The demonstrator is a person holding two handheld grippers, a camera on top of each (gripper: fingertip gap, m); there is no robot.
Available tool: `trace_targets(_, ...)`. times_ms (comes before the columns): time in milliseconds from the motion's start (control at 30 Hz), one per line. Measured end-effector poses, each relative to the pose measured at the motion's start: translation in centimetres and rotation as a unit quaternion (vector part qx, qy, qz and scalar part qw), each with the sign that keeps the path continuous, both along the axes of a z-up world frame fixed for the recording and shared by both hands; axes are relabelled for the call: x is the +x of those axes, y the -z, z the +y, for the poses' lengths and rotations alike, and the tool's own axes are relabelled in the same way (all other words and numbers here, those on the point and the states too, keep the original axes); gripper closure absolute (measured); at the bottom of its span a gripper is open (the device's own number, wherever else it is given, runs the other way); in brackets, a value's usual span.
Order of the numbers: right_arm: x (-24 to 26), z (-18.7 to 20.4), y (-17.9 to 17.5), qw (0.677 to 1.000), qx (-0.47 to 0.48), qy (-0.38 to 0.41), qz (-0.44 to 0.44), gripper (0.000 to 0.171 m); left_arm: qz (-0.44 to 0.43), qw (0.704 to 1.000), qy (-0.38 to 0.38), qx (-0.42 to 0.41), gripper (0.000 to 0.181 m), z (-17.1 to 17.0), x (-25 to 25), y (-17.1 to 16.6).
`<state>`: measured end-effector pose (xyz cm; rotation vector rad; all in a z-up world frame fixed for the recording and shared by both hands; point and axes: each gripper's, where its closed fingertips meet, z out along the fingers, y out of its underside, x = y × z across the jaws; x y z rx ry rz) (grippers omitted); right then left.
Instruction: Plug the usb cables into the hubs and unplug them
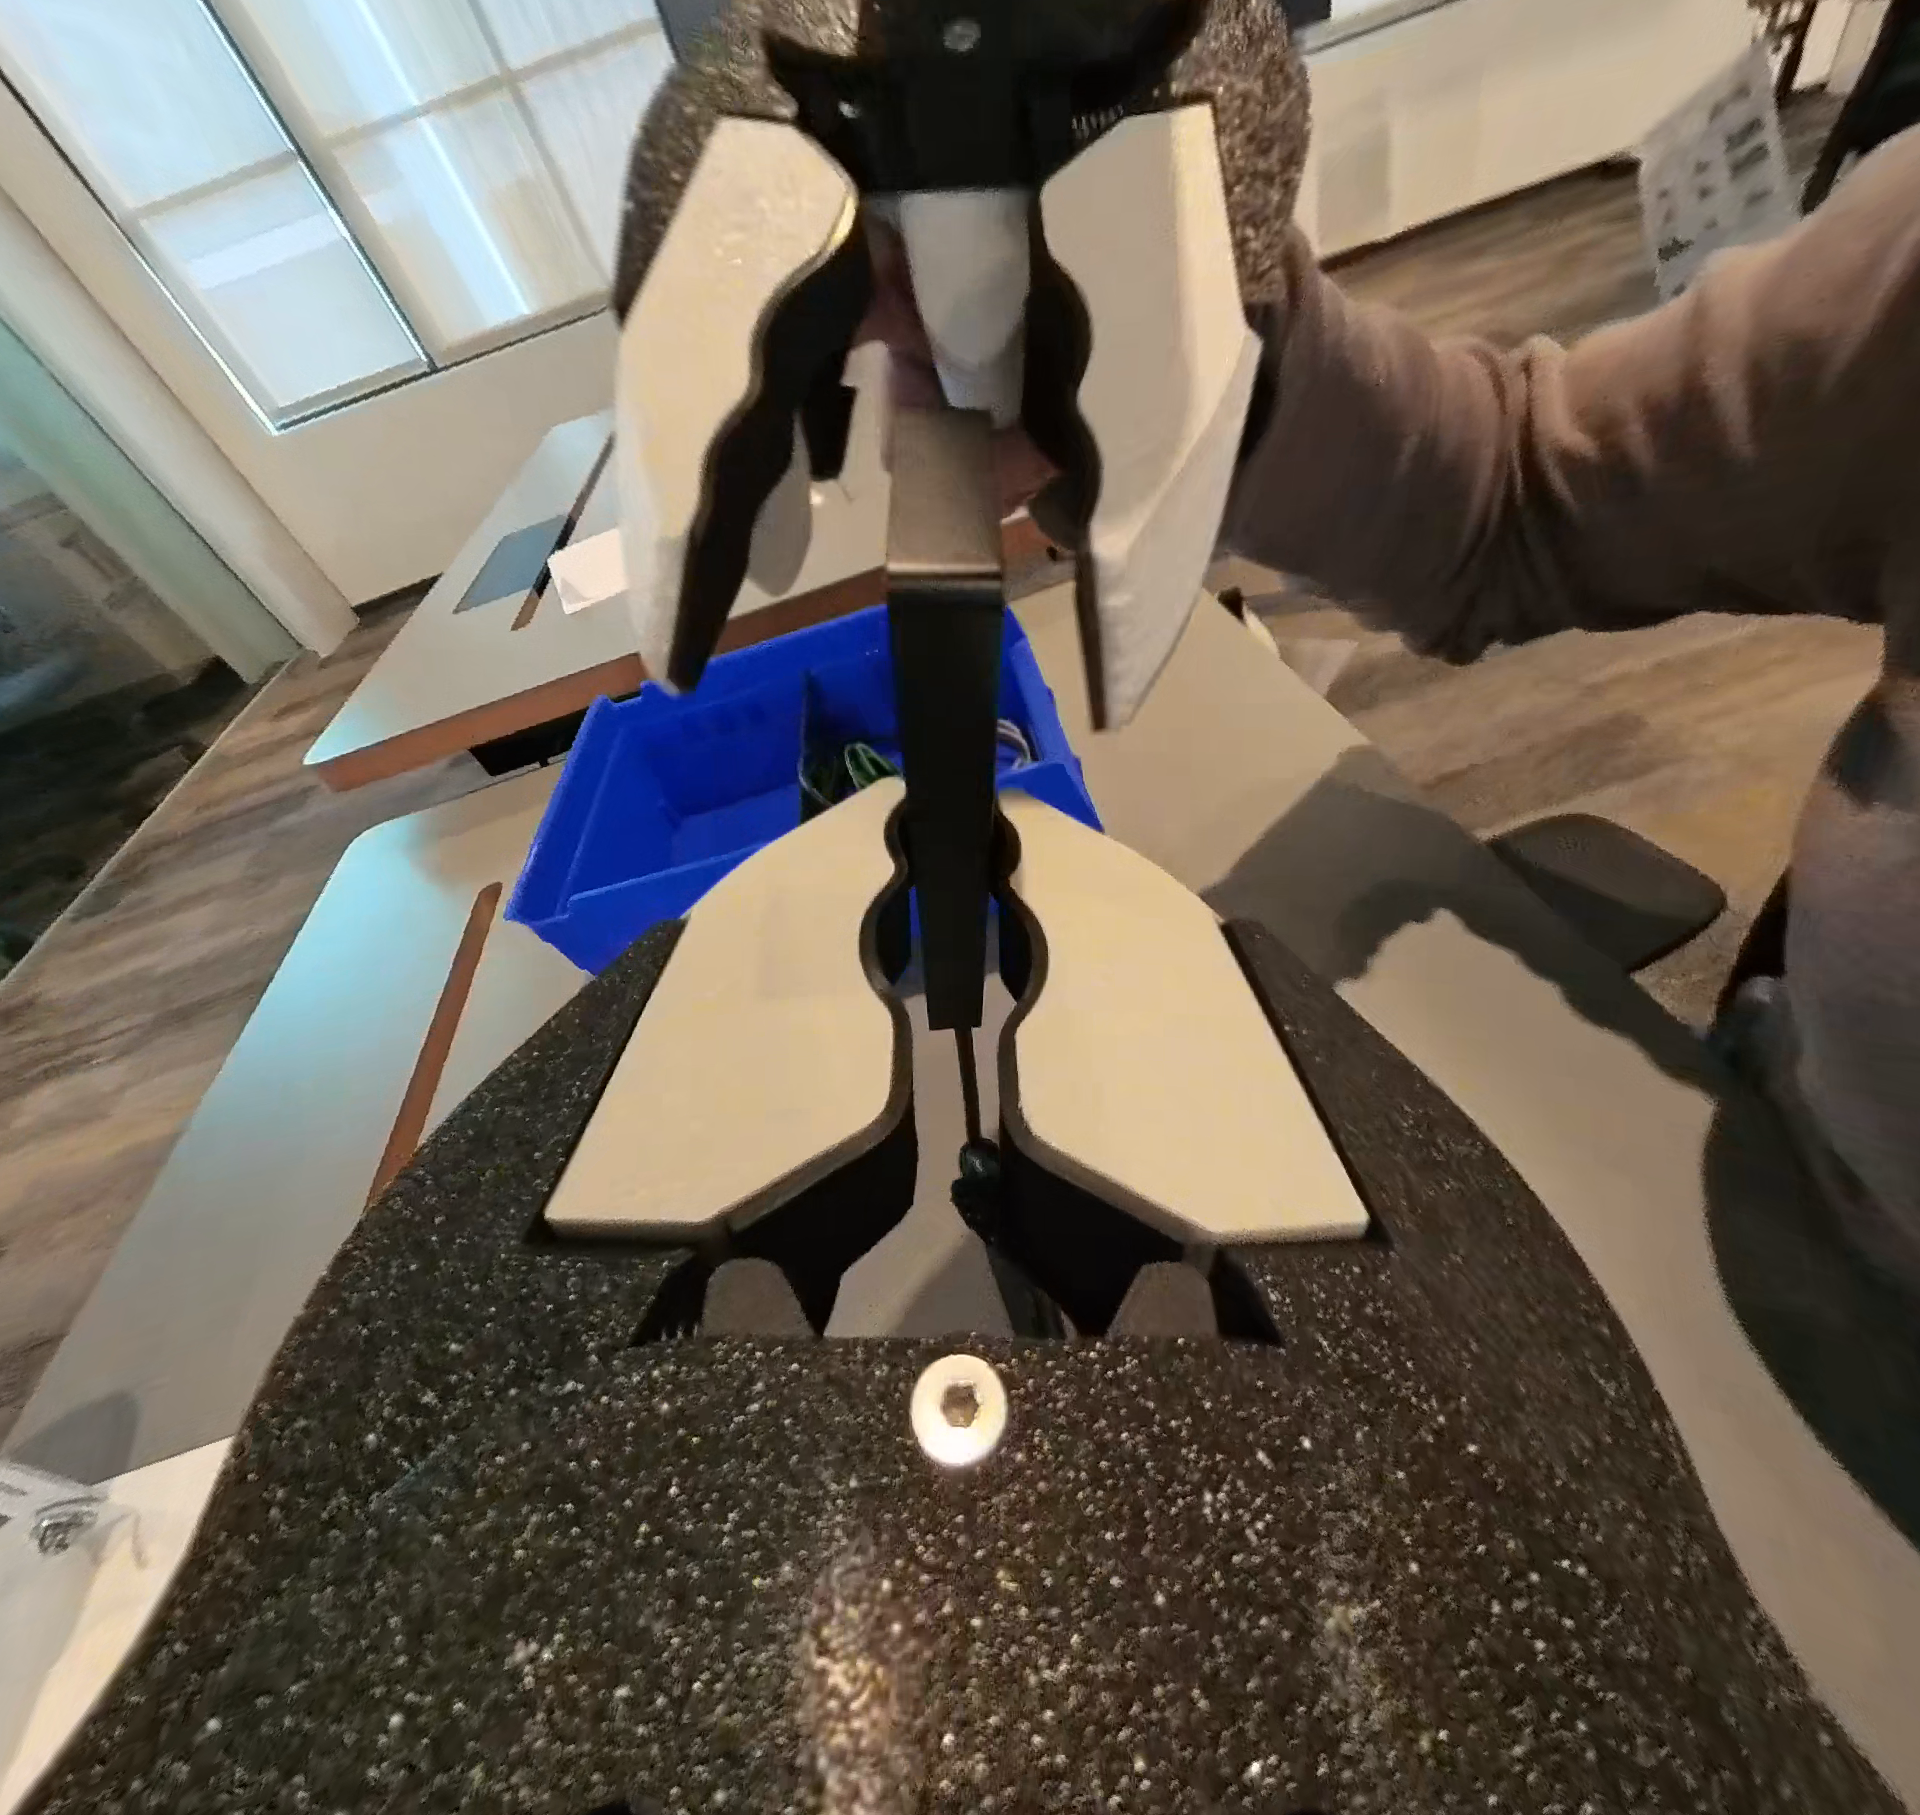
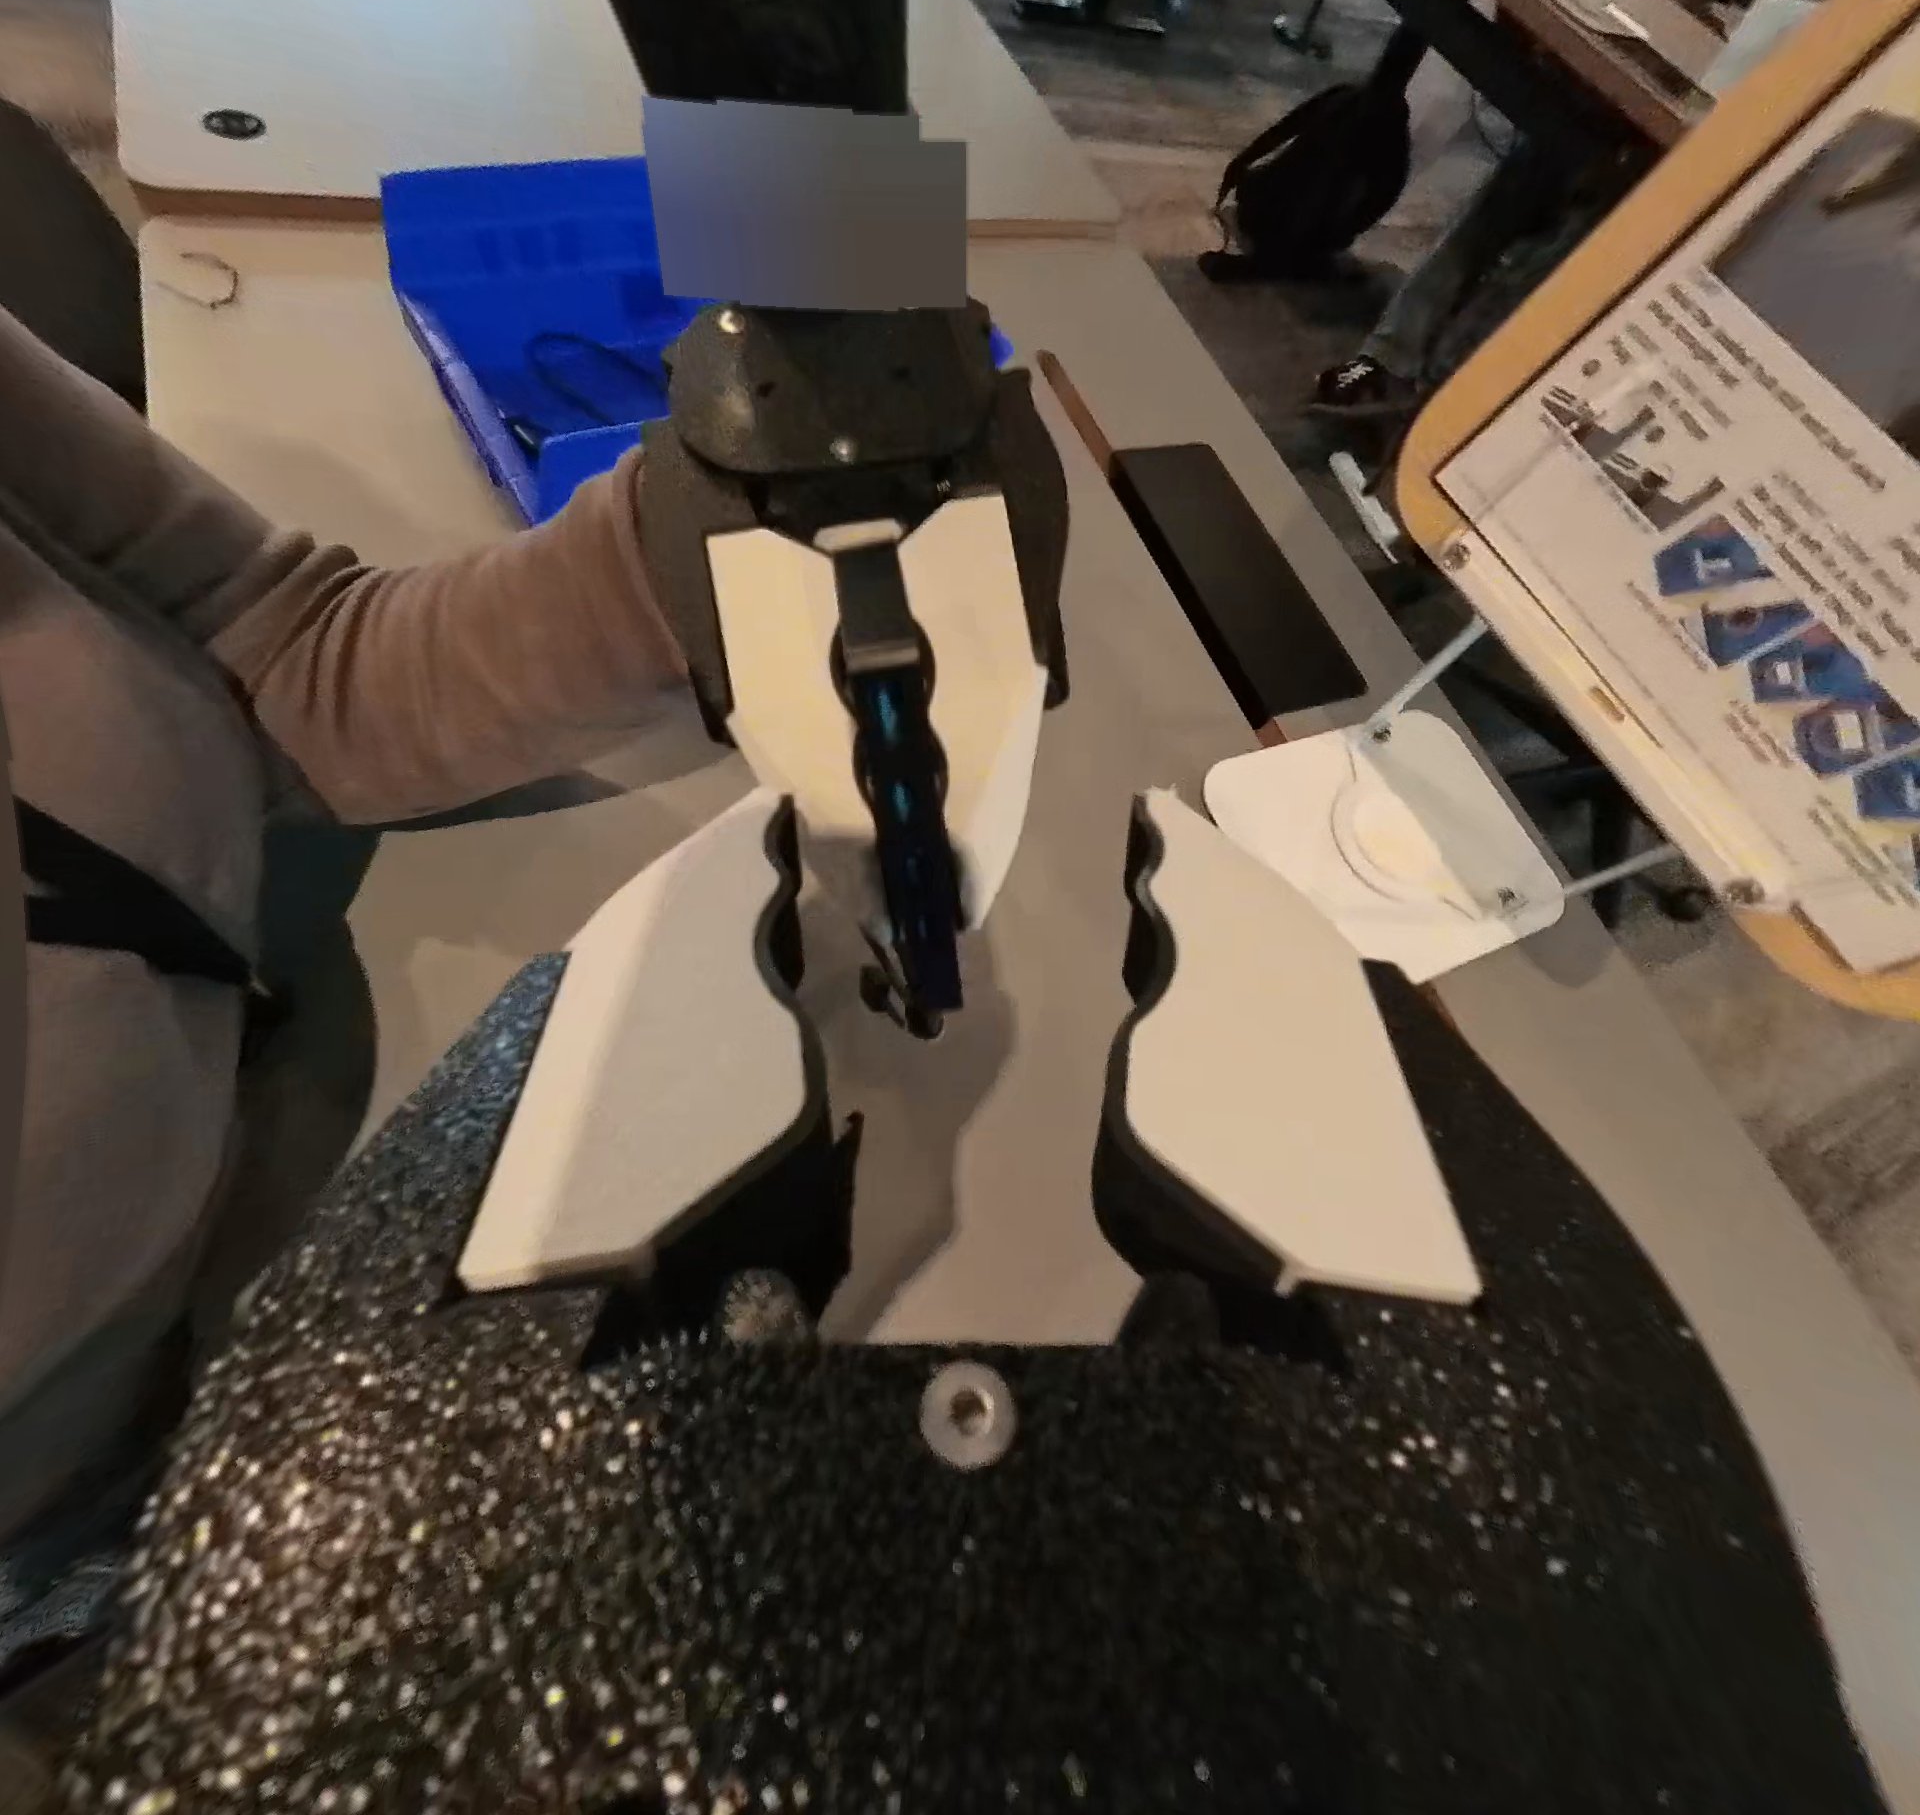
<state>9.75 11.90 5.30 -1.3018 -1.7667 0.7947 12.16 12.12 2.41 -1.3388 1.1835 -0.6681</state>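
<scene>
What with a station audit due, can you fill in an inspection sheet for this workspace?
Surface: grey table, brown edging.
Job's things: black USB hub, held off the table; black slab lying flat near the table edge.
Clutter: blue bin; instruction board on a clear stand.
Grippers: left gripper shut on the hub; right gripper open, fingers either side of the hub's other end.
Cables: thin black lead hanging from the hub; loose cables in the bin.
Surroundings: windows, another desk, backpack on the floor.
</scene>
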Motion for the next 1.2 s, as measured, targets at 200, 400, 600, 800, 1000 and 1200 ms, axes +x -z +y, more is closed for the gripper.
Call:
trace_targets(200, -1.2, -1.3, 0.0, 0.998, 0.041, -0.045, -0.004, 0.161, 0.005, 1.0, -0.011, 0.0, 0.169, 0.4, 0.0, 0.2)
trace_targets(400, 1.0, 0.9, -0.1, 0.994, 0.096, -0.015, -0.046, 0.161, -0.058, 0.998, 0.0, -0.019, 0.123, 0.1, -0.5, -1.7)
trace_targets(600, 8.2, 8.5, -7.9, 0.973, 0.178, 0.145, -0.014, 0.161, -0.102, 0.994, -0.03, -0.03, 0.111, 1.2, -2.7, -2.4)
trace_targets(800, 15.8, 17.7, -10.5, 0.943, 0.168, 0.286, -0.034, 0.161, -0.122, 0.991, -0.043, -0.045, 0.114, 2.0, -3.9, -2.3)
trace_targets(1000, 16.6, 23.0, 1.2, 0.941, 0.106, 0.267, -0.179, 0.161, -0.117, 0.99, -0.048, -0.061, 0.115, 2.6, -3.5, -1.6)
trace_targets(1200, 15.9, 25.6, 11.9, 0.889, 0.188, 0.206, -0.363, 0.16, -0.079, 0.992, -0.061, -0.083, 0.115, 3.3, -2.9, 0.1)
